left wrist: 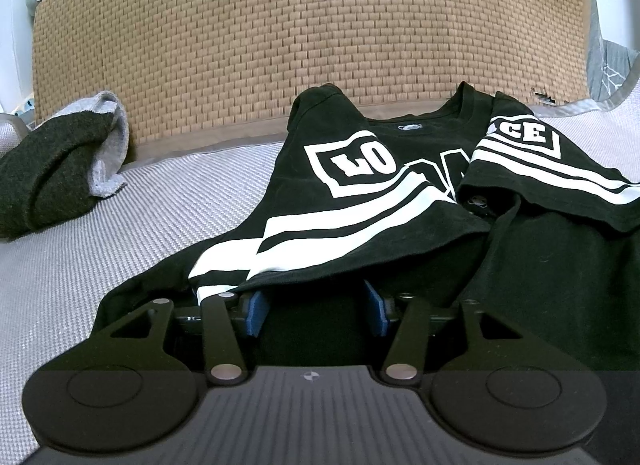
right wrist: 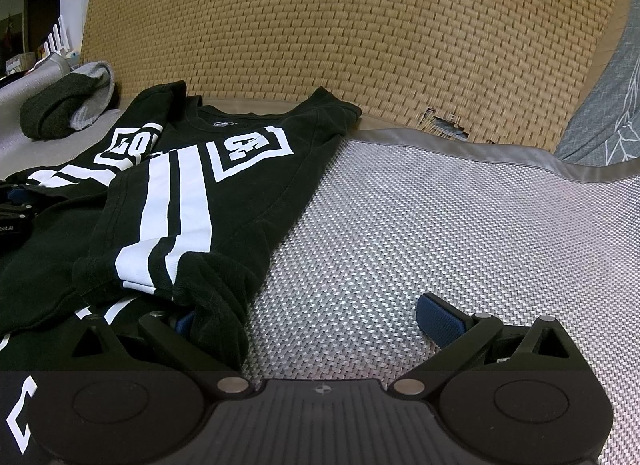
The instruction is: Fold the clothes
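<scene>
Black cotton with white printed stripes and block lettering makes up the one T-shirt (left wrist: pixel 400 193) in view, which is laid on a grey woven mat (left wrist: pixel 140 225) with its collar toward a tan wicker panel (left wrist: pixel 300 25). Both sleeves are seen folded inward over the body of the shirt. One second garment, a rolled dark green and grey piece (left wrist: pixel 56 169), is seen at the far left edge of the mat, well apart from the T-shirt.

Two grippers are counted. The left gripper (left wrist: pixel 318 305) is set low over the shirt's near part; its two blue-padded fingers (left wrist: pixel 256 311) are held partly spread, with black cloth draped over their tips, and no pinch on the fabric can be confirmed. The right gripper (right wrist: pixel 308 317) is placed at the shirt's right edge with its fingers spread wide: one blue pad (right wrist: pixel 438 319) is seen bare over the mat, while the other (right wrist: pixel 185 321) is tucked against a bunched fold of the shirt's hem (right wrist: pixel 216 305). Nothing is pinched by it.
</scene>
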`<action>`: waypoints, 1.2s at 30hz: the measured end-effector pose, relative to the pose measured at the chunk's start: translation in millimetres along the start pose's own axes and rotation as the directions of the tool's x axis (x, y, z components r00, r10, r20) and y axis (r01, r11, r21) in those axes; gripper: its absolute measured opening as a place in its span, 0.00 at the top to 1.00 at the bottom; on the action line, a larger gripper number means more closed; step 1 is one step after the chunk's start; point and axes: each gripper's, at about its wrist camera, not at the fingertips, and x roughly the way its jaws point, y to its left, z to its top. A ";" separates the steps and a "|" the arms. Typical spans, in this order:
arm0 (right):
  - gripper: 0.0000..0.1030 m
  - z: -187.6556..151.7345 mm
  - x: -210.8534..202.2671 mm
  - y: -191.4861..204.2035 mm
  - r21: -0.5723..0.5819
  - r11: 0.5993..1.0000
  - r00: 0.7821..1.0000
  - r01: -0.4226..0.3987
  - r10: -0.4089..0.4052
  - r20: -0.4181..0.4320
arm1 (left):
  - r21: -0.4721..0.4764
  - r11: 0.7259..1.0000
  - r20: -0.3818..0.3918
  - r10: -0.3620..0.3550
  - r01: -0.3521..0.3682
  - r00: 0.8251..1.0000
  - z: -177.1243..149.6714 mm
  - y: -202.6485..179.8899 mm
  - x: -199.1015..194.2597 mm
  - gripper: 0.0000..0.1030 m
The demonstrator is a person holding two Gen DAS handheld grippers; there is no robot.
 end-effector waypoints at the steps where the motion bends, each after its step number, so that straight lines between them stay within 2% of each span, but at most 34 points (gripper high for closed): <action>1: 0.00 0.0 -0.1 -0.2 0.001 1.000 1.000 -0.001 0.001 0.000 | 0.001 1.000 0.000 0.001 -0.001 1.000 -0.1 -0.4 0.1 0.49; 36: 0.00 0.9 -0.7 -0.3 0.000 1.000 1.000 0.000 0.000 0.003 | 0.005 1.000 0.000 0.008 -0.008 1.000 -0.9 -1.4 0.7 0.48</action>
